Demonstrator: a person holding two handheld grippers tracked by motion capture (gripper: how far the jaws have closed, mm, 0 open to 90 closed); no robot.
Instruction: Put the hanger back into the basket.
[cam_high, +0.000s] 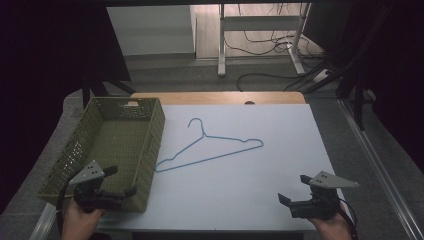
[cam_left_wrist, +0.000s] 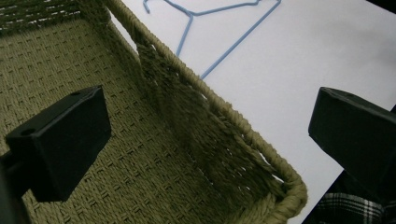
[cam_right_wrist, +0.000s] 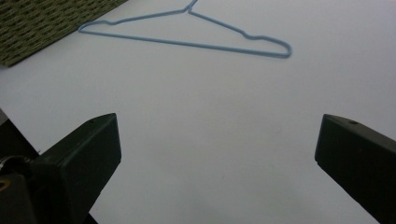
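Note:
A light blue wire hanger (cam_high: 210, 147) lies flat on the white tabletop (cam_high: 250, 175), just right of an olive woven basket (cam_high: 150, 107). My left gripper (cam_high: 120, 181) hovers open over the basket's near right corner, nothing between its jaws; its view looks down on the basket's rim (cam_left_wrist: 233, 116) with the hanger (cam_left_wrist: 219, 28) beyond. My right gripper (cam_high: 294, 188) stands open above the table's near right part, nothing in it. In its view the hanger (cam_right_wrist: 187, 44) lies well ahead, with the basket (cam_right_wrist: 42, 23) at the upper left.
The basket is empty inside. A strip of wooden table edge (cam_high: 220, 97) shows behind the white surface. Beyond it are a white desk frame (cam_high: 260, 22) and cables (cam_high: 265, 42) on the floor. Dark curtains (cam_high: 45, 55) flank both sides.

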